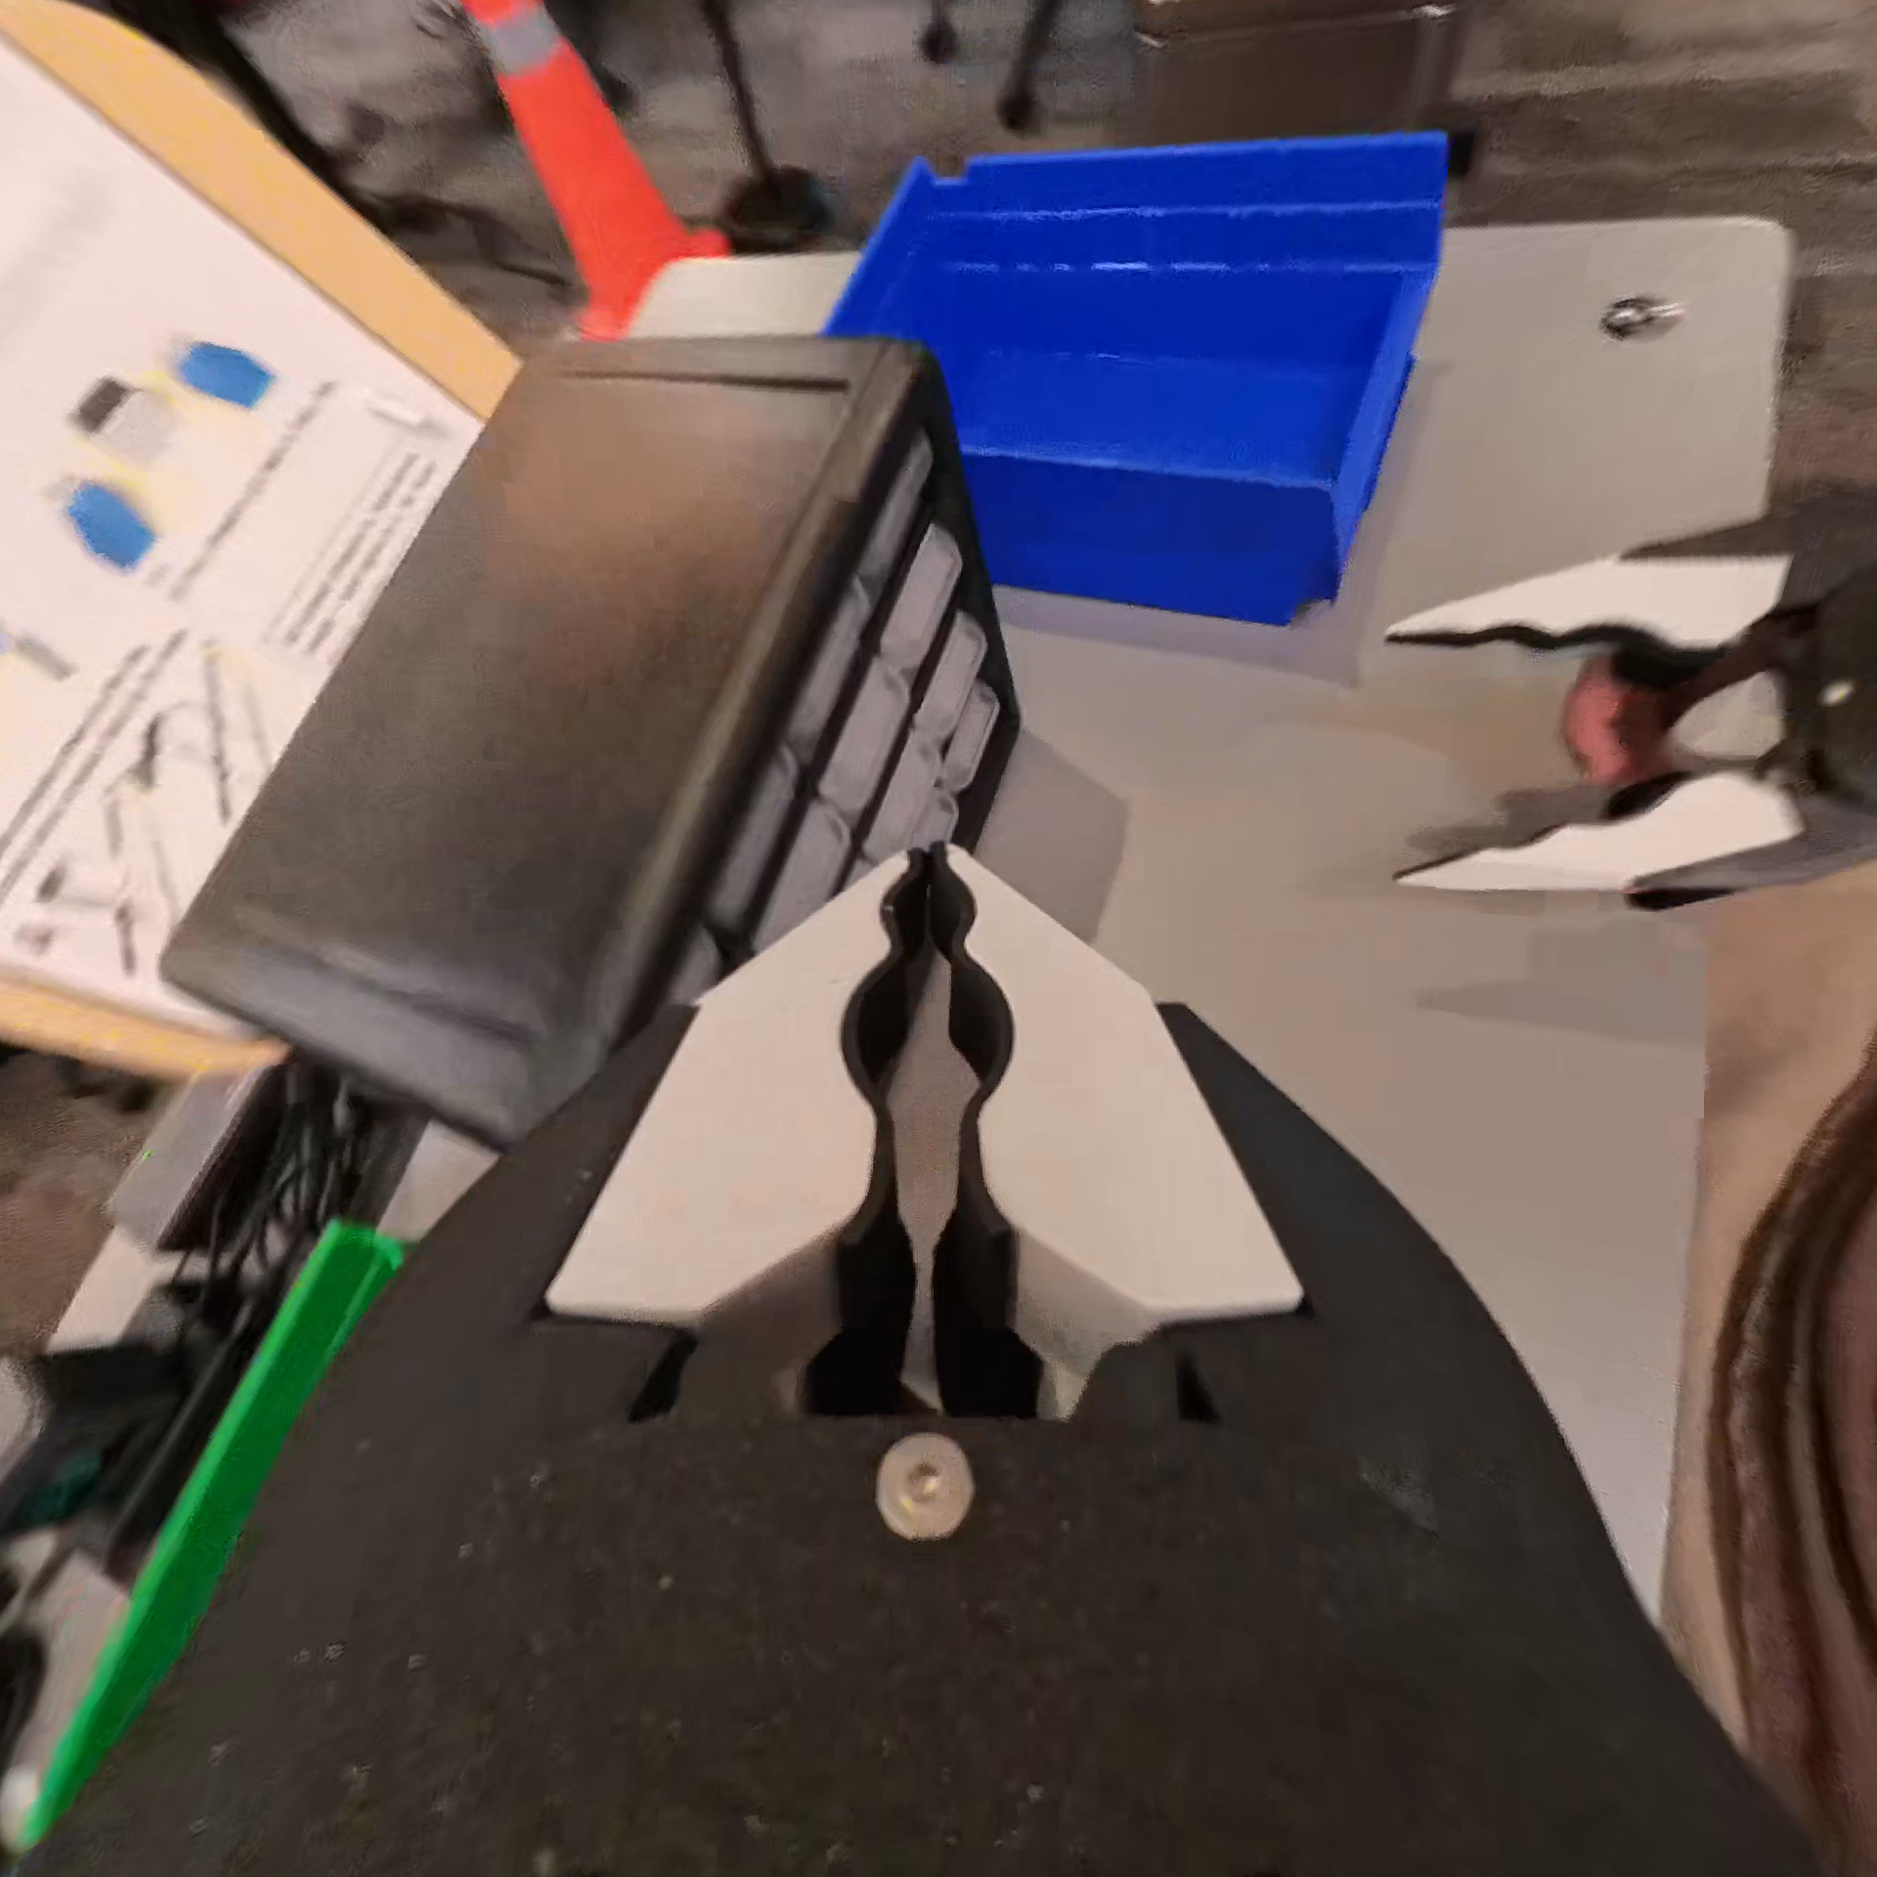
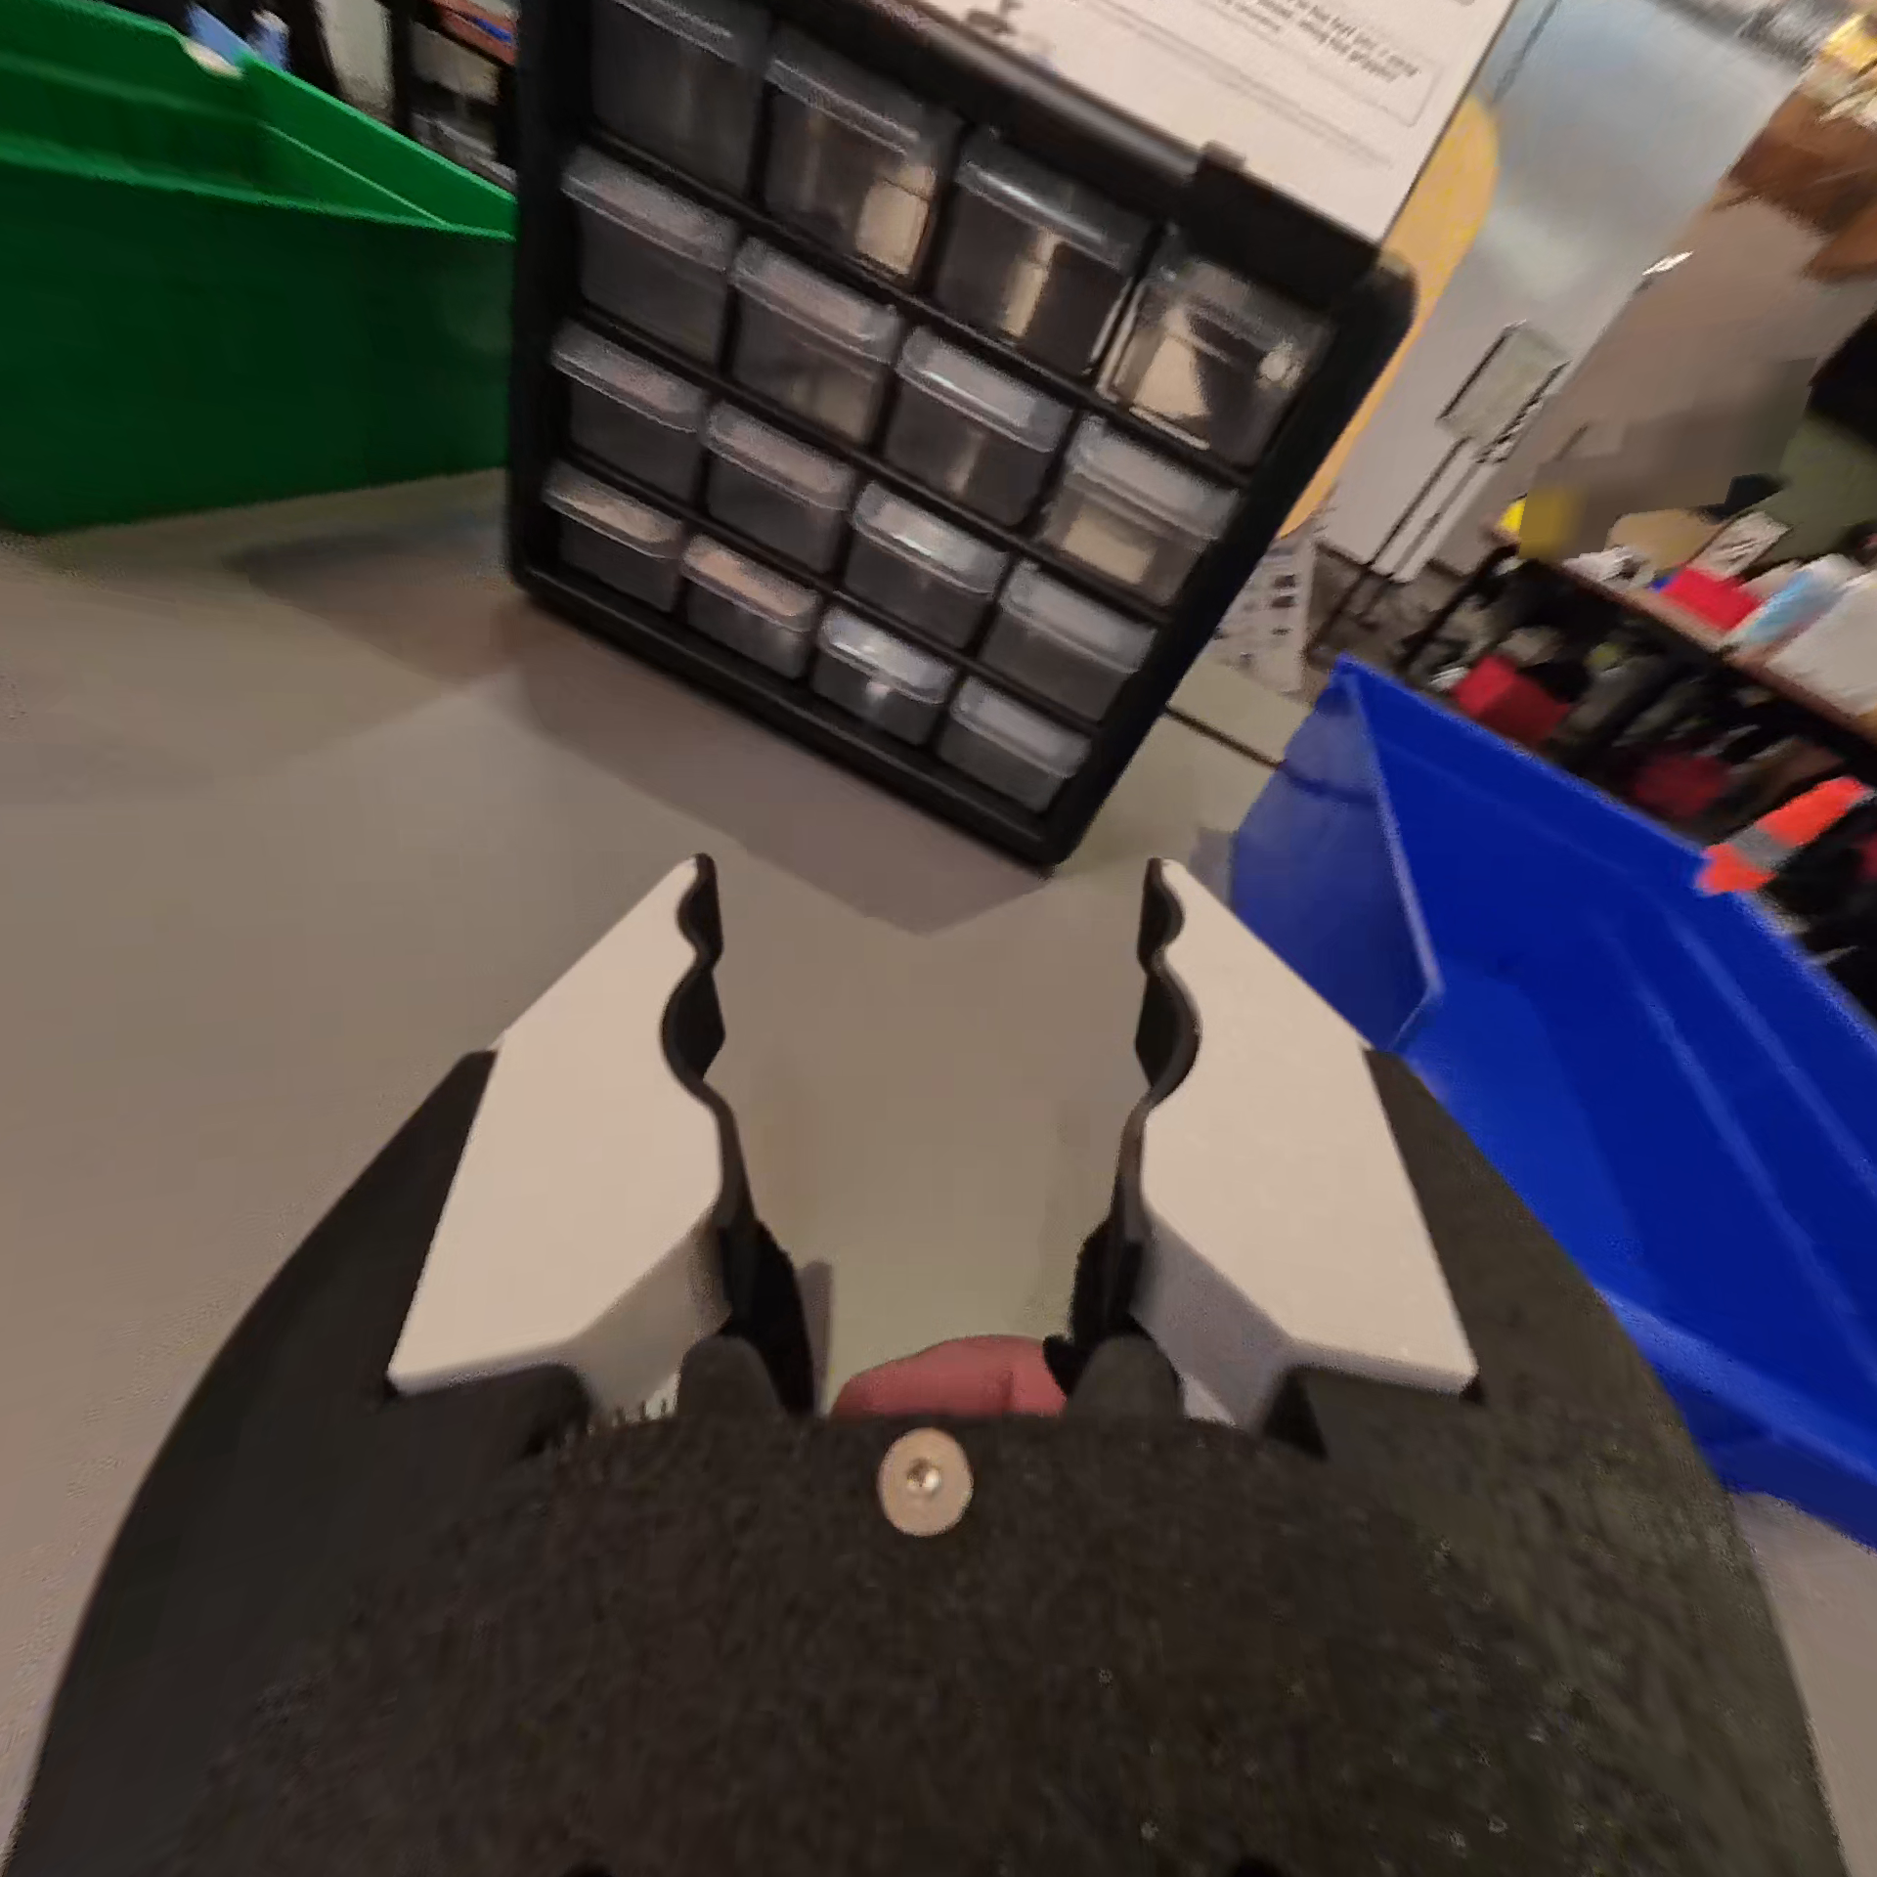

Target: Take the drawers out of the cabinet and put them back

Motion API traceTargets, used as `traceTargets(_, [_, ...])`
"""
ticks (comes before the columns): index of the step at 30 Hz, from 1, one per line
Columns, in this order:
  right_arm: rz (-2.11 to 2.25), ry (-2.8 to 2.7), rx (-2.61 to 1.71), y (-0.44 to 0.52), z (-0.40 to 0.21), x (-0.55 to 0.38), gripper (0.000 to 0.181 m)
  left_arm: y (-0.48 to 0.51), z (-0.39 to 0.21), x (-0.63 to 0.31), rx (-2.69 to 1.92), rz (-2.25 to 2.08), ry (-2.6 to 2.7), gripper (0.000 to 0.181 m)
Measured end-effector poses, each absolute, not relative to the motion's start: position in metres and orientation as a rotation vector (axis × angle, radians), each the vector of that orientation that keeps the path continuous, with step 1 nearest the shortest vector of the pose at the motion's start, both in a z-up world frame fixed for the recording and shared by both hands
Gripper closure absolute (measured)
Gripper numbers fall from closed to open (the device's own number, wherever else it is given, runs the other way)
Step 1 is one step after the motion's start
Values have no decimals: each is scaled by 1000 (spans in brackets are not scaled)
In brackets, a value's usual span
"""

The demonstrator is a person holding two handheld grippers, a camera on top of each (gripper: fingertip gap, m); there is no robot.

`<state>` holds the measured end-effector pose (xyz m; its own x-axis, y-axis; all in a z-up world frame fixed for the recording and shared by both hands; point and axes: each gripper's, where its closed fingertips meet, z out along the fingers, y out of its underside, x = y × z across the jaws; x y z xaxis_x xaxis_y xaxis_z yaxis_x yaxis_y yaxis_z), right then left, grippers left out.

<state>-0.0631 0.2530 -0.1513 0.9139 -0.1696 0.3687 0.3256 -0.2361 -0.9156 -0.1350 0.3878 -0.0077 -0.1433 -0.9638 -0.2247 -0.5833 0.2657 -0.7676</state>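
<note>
A black cabinet (image 2: pixel 934 406) with several small clear drawers (image 2: pixel 802 335) stands on the grey table; all its drawers sit in their slots. In the left wrist view I see the cabinet (image 1: pixel 569 691) from above, its drawer fronts (image 1: pixel 894 711) facing right. My left gripper (image 1: pixel 929 863) is shut and empty, its tips just above the cabinet's front lower edge. My right gripper (image 2: pixel 924 884) is open and empty, a short way in front of the cabinet and pointing at it. It also shows in the left wrist view (image 1: pixel 1407 752) at the right, open.
A blue bin (image 1: pixel 1168 406) stands empty beside the cabinet; it also shows in the right wrist view (image 2: pixel 1584 1066). A green bin (image 2: pixel 203 335) stands on the cabinet's other side. An orange cone (image 1: pixel 599 173) stands on the floor beyond the grey table (image 1: pixel 1270 772). A printed board (image 1: pixel 152 528) leans behind the cabinet.
</note>
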Motion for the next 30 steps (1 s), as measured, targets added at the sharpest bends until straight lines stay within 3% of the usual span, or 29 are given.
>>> traceTargets(4, [-545, -116, -1679, 280, -159, -52, 113, 430, 11, -69, -1419, -617, 2048, 181])
traceTargets(11, [-907, -208, -1680, 321, -160, -10, 121, 468, -19, -12, -1555, -507, 2310, 181])
traceTargets(15, [-1142, -398, -1620, 345, -153, -3, 146, 471, -35, -5, -1549, -536, 2377, 181])
traceTargets(18, [-1217, -474, -1591, 364, -153, 2, 155, 469, -36, 0, -1511, -640, 2341, 181])
traceTargets(30, [-1371, -544, -1502, 399, -144, 18, 166, 473, -37, 2, -1582, -584, 2339, 181])
